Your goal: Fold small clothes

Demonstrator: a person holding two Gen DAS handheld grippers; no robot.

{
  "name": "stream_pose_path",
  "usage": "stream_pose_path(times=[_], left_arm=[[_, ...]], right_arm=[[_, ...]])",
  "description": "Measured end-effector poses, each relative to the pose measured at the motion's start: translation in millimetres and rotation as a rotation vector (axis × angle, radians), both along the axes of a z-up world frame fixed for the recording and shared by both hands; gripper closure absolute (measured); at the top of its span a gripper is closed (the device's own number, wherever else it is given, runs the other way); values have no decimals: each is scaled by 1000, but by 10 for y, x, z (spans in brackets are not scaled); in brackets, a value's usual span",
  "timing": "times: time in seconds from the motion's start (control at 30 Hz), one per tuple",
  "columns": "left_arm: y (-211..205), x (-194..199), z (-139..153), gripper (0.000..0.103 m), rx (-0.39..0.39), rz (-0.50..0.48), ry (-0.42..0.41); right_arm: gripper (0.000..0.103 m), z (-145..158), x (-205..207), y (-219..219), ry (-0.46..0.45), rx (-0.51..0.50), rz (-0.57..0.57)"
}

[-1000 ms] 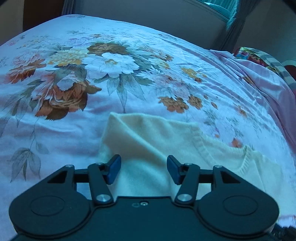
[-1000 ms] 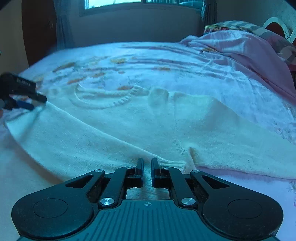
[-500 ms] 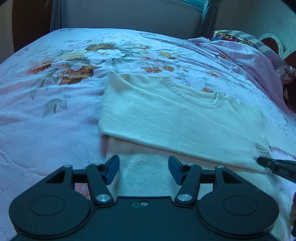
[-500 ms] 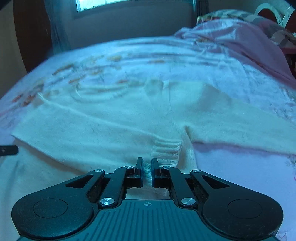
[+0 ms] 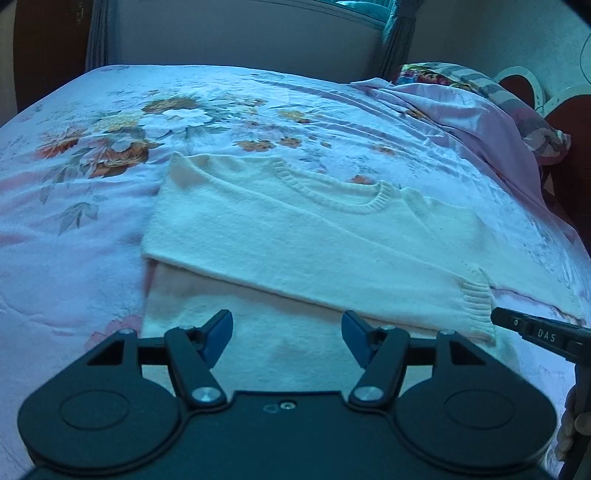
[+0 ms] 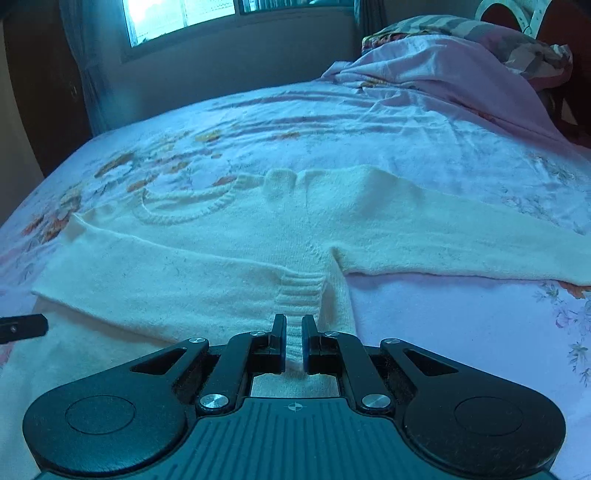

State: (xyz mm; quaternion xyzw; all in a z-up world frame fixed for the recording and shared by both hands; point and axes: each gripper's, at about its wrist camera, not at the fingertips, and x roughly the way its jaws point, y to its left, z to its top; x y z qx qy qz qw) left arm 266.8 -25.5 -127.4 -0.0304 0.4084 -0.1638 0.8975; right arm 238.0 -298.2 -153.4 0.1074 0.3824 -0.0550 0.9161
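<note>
The cream sweater (image 5: 303,236) lies flat in the middle of the floral bedsheet (image 5: 74,206), with bare sheet all round: broad on its left, narrower on the right toward the rumpled pink blanket (image 6: 443,74) and the striped pillow (image 6: 461,27) at the bed's head. The window wall (image 6: 258,48) closes off the far edge. The near hem is cut off under both tools, so I can't see where it ends. One sleeve is folded across the chest, its ribbed cuff (image 6: 301,291) between the right gripper (image 6: 293,341) fingers, which sit narrowly pinched on the knit. The left gripper (image 5: 286,338) hovers spread wide over the lower body, holding nothing. The other sleeve (image 6: 461,243) stretches out sideways. The ribbed collar (image 5: 332,192) faces the window.
</note>
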Motion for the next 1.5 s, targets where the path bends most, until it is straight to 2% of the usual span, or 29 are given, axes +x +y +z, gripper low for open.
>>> stream_pose_path(times=[0.03, 0.07, 0.1, 0.17, 0.23, 0.53, 0.6, 0.63, 0.67, 0.7, 0.83, 0.9, 0.93, 0.97, 1.1, 1.17, 1.23, 1.3, 1.37, 1.43, 1.5], left_arm=[[-73, 6, -17, 39, -6, -9, 11], [-145, 20, -46, 39, -3, -19, 25], [-220, 29, -76, 39, 8, -24, 36], [-325, 12, -109, 39, 22, -23, 54], [-381, -25, -88, 39, 0, -32, 47], [-710, 12, -83, 37, 16, -35, 36], [-815, 57, -94, 37, 20, -35, 38], [-873, 76, -95, 37, 23, -35, 35], [-930, 96, -97, 37, 30, -34, 29], [-983, 115, -101, 37, 40, -30, 20], [-1085, 256, -162, 36, 60, 13, 30], [-1080, 333, -197, 36, 77, 48, 29], [-1071, 361, -216, 36, 84, 60, 29], [-1063, 387, -240, 36, 89, 68, 35], [-1055, 392, -295, 36, 109, 42, 37], [-1067, 373, -300, 36, 123, 20, 29], [-1051, 364, -296, 35, 117, 12, 30], [-1019, 367, -284, 35, 103, 8, 37], [-974, 368, -257, 35, 81, 7, 45], [-926, 367, -216, 36, 67, 10, 49], [-855, 364, -156, 36, 48, 16, 47]], right_arm=[[97, -25, 21, 0, 20, -17, 5], [97, -94, 80, -5, 82, -29, 17], [97, -136, 96, -64, 108, 2, 17], [97, -55, 20, -214, 63, 36, -27], [97, 21, -36, -418, 38, 42, -73], [96, 38, -257, -1539, 86, 27, -305], [66, 22, -315, -1763, 92, 40, -354], [34, 14, -349, -1876, 89, 47, -381], [28, 14, -388, -1973, 78, 46, -411], [28, 16, -419, -2070, 66, 47, -431], [29, -29, -476, -2501, 57, 89, -548], [48, -88, -487, -2749, 60, 141, -624], [62, -114, -502, -2866, 59, 166, -662], [69, -134, -512, -2965, 52, 189, -694], [71, -159, -493, -3214, 19, 235, -778], [92, -169, -484, -3288, 5, 245, -812], [99, -183, -486, -3339, -10, 273, -837], [100, -169, -485, -3333, -34, 305, -857], [100, -72, -457, -3237, -83, 309, -825], [100, 79, -253, -3016, -130, 267, -723], [100, 244, -61, -2692, -179, 275, -600]])
